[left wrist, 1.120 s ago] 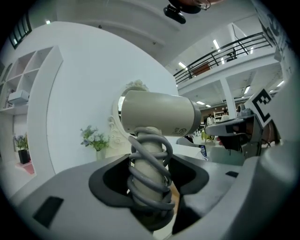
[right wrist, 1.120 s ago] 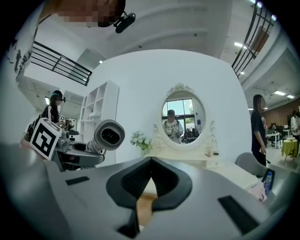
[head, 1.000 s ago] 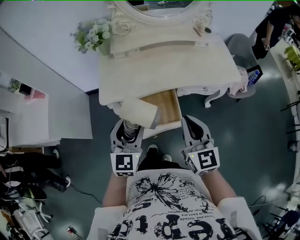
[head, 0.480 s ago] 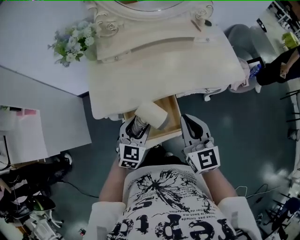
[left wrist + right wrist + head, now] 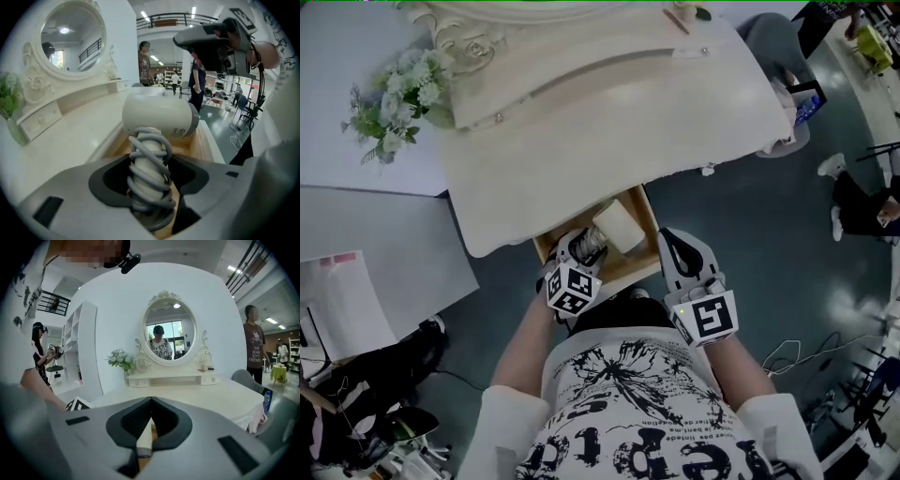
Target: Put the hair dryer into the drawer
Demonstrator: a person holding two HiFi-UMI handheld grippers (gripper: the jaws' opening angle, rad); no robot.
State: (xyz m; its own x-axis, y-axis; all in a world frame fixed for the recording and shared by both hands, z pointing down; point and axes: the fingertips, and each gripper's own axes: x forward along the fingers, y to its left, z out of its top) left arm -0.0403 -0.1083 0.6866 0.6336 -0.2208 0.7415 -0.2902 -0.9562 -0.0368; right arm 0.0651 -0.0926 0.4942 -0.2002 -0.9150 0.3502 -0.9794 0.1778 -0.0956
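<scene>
A white hair dryer (image 5: pixel 617 226) hangs barrel-first over the open wooden drawer (image 5: pixel 646 221) of the cream dressing table (image 5: pixel 609 112). My left gripper (image 5: pixel 579 253) is shut on its handle, which is wrapped in grey cord (image 5: pixel 149 159), and points steeply down. In the left gripper view the barrel (image 5: pixel 159 117) sits low between the drawer walls (image 5: pixel 200 140); I cannot tell whether it touches the bottom. My right gripper (image 5: pixel 674 242) hovers just right of the drawer, shut and empty, its tips meeting (image 5: pixel 150 401).
A vase of flowers (image 5: pixel 389 112) stands at the table's left end below the oval mirror (image 5: pixel 169 333). A white cabinet (image 5: pixel 366 281) sits left of the table, a grey chair (image 5: pixel 773 42) at its right. People stand nearby (image 5: pixel 255 345).
My left gripper has dropped and tipped downward, carrying the hair dryer from in front of the tabletop down into the drawer opening. The right gripper moved slightly lower.
</scene>
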